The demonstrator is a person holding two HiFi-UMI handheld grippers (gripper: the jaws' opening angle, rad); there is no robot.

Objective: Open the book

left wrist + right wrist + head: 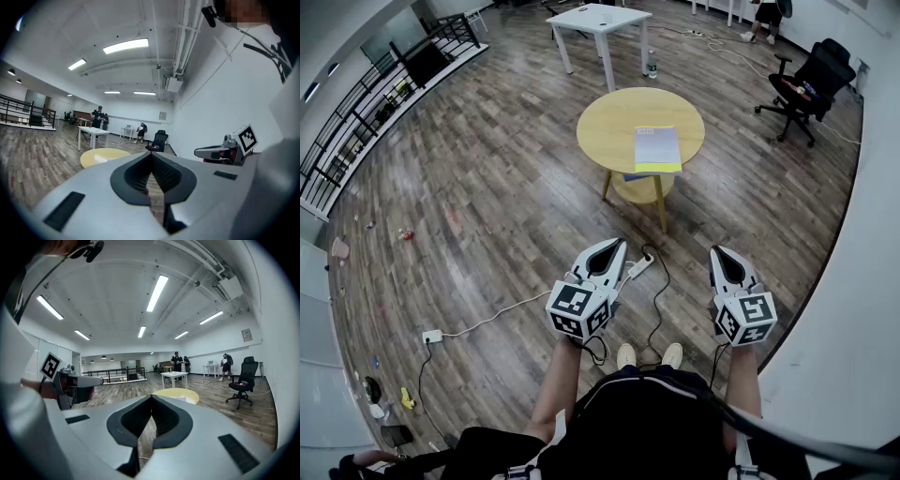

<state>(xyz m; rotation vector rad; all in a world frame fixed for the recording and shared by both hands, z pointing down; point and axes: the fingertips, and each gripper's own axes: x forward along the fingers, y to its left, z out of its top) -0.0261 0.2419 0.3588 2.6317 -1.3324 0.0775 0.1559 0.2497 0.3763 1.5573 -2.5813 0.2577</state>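
A closed book (657, 148) with a pale cover and a yellow strip along its near edge lies flat on a round yellow table (614, 117) a few steps ahead of me. Both grippers hang in the air well short of it, above the wood floor. My left gripper (617, 243) has its jaws together with nothing between them. My right gripper (717, 250) is likewise shut and empty. Past the left gripper (151, 155) in its own view lies the yellow table (101, 157). Beyond the right gripper (151, 396), the right gripper view has the table (180, 393) with the book (187, 400) as a pale patch.
A power strip (639, 267) and black cables lie on the floor between me and the table. A white table (600, 21) and a bottle (652, 67) stand farther back, a black office chair (811, 80) at right. A white wall (872, 281) runs close on my right.
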